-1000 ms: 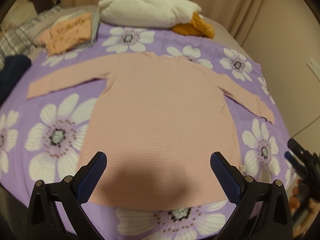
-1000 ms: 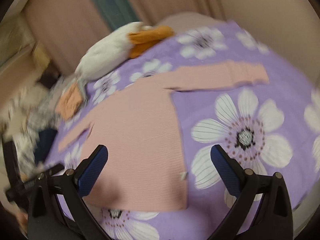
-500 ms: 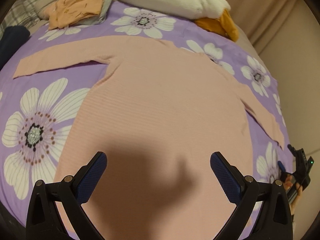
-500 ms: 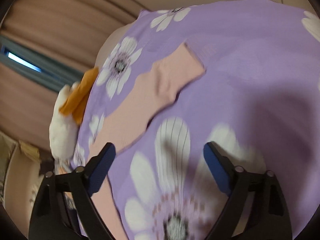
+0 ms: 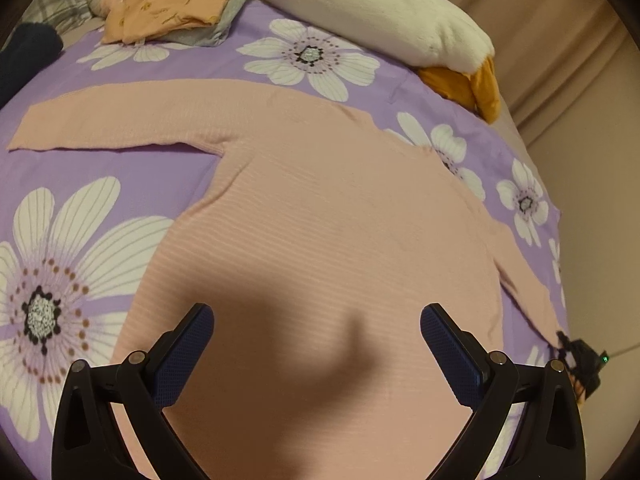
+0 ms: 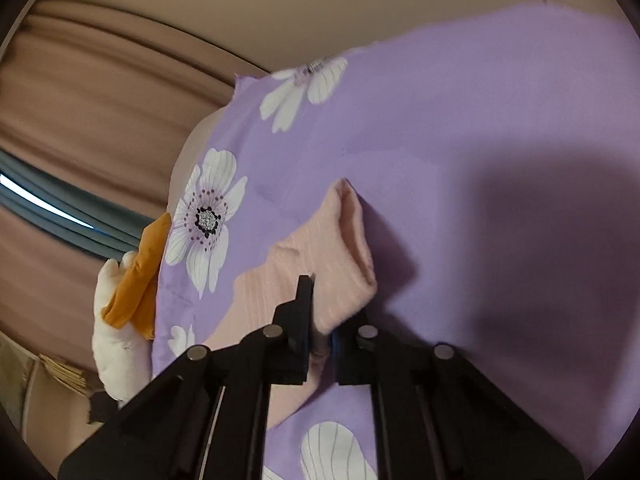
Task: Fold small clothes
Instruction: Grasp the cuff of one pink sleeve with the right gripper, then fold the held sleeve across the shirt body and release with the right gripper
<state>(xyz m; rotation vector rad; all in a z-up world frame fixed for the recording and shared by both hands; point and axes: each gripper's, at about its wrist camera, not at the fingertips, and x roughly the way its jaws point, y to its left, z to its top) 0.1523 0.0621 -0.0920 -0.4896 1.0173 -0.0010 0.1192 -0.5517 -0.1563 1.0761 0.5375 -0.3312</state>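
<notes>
Right gripper [image 6: 320, 344] fingers, spread wide half a second ago, now pinch the sleeve cuff [image 6: 348, 248] of the pink sweater [image 5: 340, 240], lifting it off the purple floral bedspread [image 6: 460, 120]. Left gripper [image 5: 316, 344] fingers wide, hovering over the hem; sweater otherwise flat on the bed.

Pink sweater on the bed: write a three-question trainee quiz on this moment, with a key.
1. True or false: the left gripper is shut on the pink sweater.
2. Which part does the right gripper pinch? A) hem B) sleeve cuff C) collar
3. Fill in: the white plush pillow lies at the far side of the floral purple ____.

Key: 1 false, its jaws stand wide apart above the sweater; 2 B; 3 bedsheet.
</notes>
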